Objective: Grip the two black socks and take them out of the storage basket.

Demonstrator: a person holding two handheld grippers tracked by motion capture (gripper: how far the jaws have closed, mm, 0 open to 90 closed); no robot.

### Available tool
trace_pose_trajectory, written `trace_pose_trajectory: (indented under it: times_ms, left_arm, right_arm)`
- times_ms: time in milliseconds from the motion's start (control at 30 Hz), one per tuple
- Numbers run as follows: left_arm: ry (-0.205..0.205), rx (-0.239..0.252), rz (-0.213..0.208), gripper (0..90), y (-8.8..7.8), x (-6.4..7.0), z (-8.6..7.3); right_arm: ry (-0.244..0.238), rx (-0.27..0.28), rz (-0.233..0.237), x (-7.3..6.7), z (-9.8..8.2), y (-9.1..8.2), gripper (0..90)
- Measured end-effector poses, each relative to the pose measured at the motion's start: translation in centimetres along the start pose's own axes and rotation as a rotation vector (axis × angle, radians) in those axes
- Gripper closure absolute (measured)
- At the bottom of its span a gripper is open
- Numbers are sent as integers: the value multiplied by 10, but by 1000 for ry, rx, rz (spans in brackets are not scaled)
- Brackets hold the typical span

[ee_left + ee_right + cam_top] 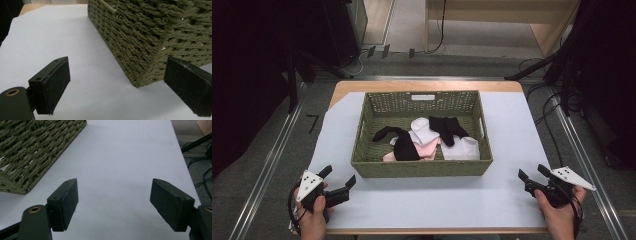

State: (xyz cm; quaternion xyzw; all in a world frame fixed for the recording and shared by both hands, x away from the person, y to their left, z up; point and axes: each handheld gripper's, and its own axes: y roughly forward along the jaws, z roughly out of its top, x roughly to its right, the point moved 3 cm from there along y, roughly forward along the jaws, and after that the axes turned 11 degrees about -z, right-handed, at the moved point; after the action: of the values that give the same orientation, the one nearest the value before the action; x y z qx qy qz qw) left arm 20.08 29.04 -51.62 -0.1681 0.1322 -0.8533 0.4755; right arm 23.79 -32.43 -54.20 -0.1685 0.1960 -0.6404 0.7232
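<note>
left gripper [338, 177]: lower left of frame, hand-held, jaws apart | right gripper [533, 173]: lower right, hand-held, jaws apart

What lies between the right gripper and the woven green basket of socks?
Nothing: in the high view only bare white table cover separates the open right gripper from the woven green basket. The right gripper view shows the same empty stretch.

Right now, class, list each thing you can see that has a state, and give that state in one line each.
left gripper: open, holding nothing, near the basket's corner.
right gripper: open, holding nothing, over the white sheet.
basket: upright, no lid, socks inside.
black socks: loose, crumpled.
white socks: loose, heaped.
pink sock: partly covered by the others.
</note>
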Motion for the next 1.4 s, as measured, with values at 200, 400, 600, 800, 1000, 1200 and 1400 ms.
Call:
trace_pose_trajectory:
  times_ms: [200,400,600,800,1000,1200,1400]
  left_arm:
    - [-7,-24,5,79,3,-1,0]
    - [-5,-24,-1,79,3,0,0]
    - [-17,-44,1,79,4,-1,1]
    - [-20,-16,-10,79,2,-2,0]
    - [-24,-27,-6,79,3,-2,1]
    - [-22,-26,0,79,3,-2,0]
    - [-17,-27,2,79,3,-2,0]
  right_arm:
    - [-22,29,6,-2,-1,-3,234]
    - [-20,49,1,-1,0,-5,254]
    - [5,61,-9,-1,6,-6,293]
    - [62,105,34,-21,49,-20,316]
    - [17,110,93,-55,84,-24,315]
    - [-2,106,119,-81,107,-16,306]
    - [-22,94,135,-117,134,-1,305]
